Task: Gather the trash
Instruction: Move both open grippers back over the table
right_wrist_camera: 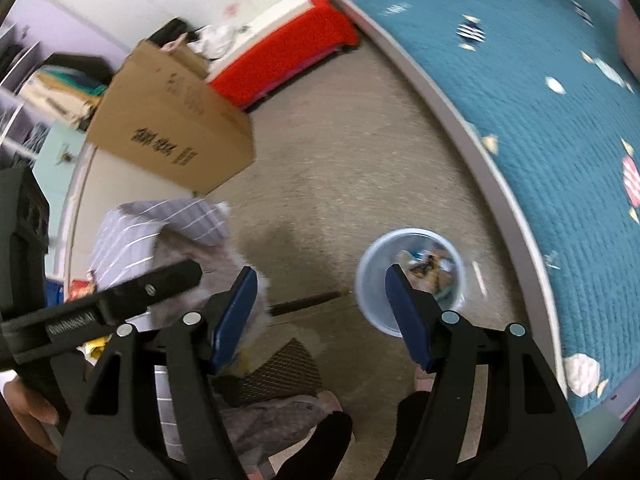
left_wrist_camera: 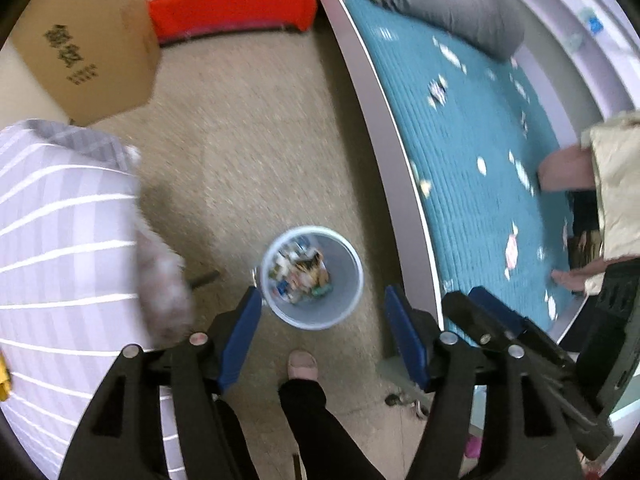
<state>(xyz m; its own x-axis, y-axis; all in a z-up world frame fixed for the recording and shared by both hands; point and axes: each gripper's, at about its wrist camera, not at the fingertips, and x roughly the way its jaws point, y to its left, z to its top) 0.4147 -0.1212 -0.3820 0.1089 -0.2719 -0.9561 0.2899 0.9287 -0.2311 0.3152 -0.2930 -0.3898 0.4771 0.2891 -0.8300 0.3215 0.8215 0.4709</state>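
Both claws, left [left_wrist_camera: 322,332] and right [right_wrist_camera: 320,314], spread empty above the bin [left_wrist_camera: 312,278] below; could clip its rim and tip it.

cardboard box [left_wrist_camera: 86,46], red storage bin [left_wrist_camera: 232,6], teal quilted bed [left_wrist_camera: 476,152], striped fabric [left_wrist_camera: 60,232]
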